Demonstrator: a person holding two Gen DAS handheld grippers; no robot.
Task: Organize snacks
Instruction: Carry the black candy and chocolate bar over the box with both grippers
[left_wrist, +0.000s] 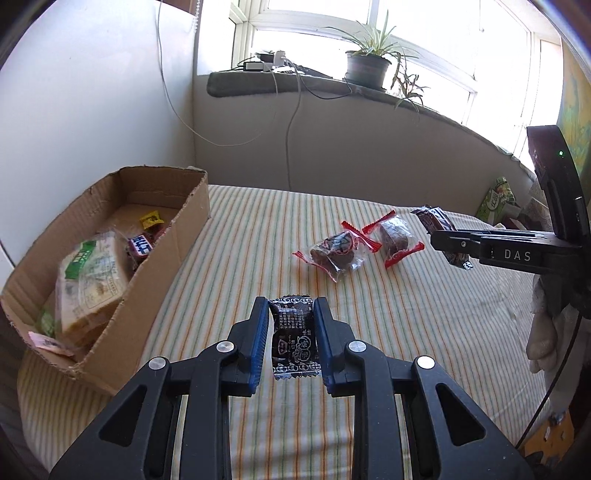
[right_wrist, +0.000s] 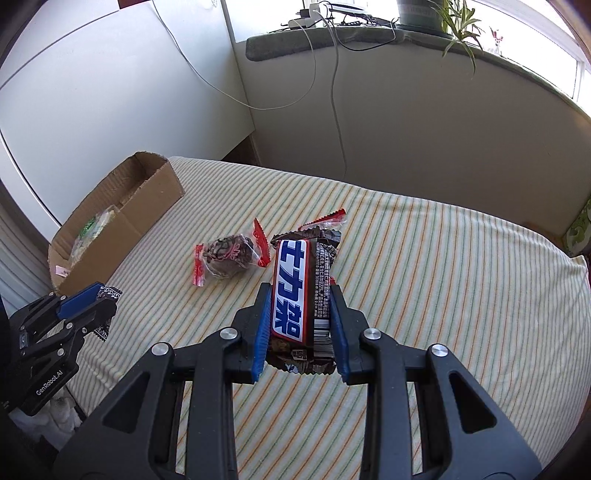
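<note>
My left gripper (left_wrist: 291, 314) is shut on a small black snack packet (left_wrist: 293, 338), held above the striped cloth. My right gripper (right_wrist: 301, 299) is shut on a brown chocolate bar (right_wrist: 301, 291) with a white and blue label; it also shows at the right of the left wrist view (left_wrist: 448, 240). Two clear snack packets with red ends (left_wrist: 334, 253) (left_wrist: 395, 236) lie on the cloth in front of me. An open cardboard box (left_wrist: 168, 254) at the left holds several snacks, among them a cracker pack (left_wrist: 88, 280).
The striped cloth (right_wrist: 424, 258) covers the table. A wall and a windowsill with a potted plant (left_wrist: 369, 62) and cables stand behind. A green box (left_wrist: 496, 197) sits at the far right edge. The left gripper shows at the lower left of the right wrist view (right_wrist: 99, 306).
</note>
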